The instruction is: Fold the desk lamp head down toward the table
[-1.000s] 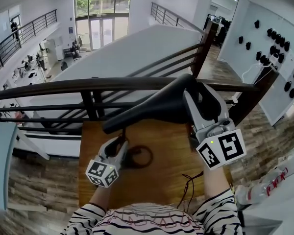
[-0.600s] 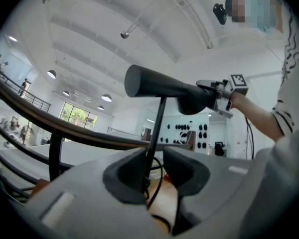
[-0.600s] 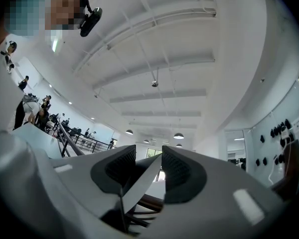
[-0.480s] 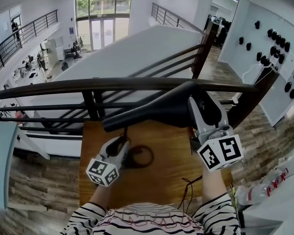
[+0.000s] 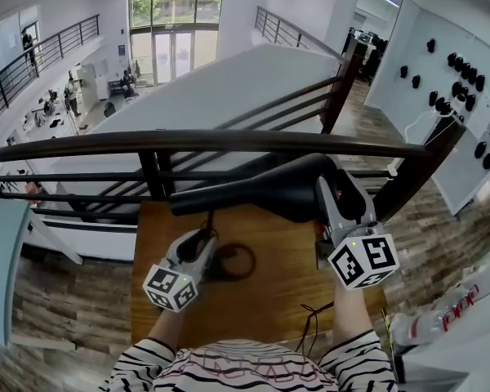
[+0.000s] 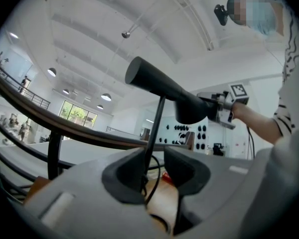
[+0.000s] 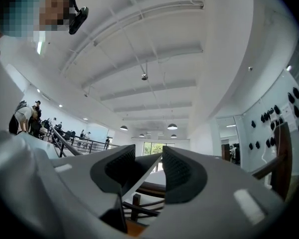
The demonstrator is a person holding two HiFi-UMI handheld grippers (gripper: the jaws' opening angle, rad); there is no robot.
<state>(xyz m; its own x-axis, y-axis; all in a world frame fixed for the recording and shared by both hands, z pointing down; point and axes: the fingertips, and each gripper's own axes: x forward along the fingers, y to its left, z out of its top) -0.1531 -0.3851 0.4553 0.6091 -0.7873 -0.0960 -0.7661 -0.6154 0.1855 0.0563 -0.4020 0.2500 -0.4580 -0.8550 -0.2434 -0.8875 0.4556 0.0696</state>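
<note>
A black desk lamp stands on the wooden table [image 5: 269, 296]. Its long head [image 5: 253, 190] lies almost level above the round base [image 5: 237, 261]. My right gripper [image 5: 335, 188] is shut on the head's thick right end, and its jaws are opening slightly. The right gripper view shows the dark head [image 7: 137, 169] wedged between both pads of that gripper [image 7: 148, 171]. Low on the thin stem [image 6: 157, 118] sits my left gripper [image 5: 204, 237] [image 6: 153, 176]. The stem rests against the left pad with a gap to the other, and these jaws are opening too.
A dark metal railing [image 5: 147, 144] runs right behind the table, close to the lamp head. A thin cable [image 5: 310, 317] trails over the table's near right edge. A plastic bottle [image 5: 441, 317] lies on a white surface at the lower right.
My right gripper has sunk with the lamp head's thick end, so the head lies flatter and lower than before. The left gripper has stayed at the stem.
</note>
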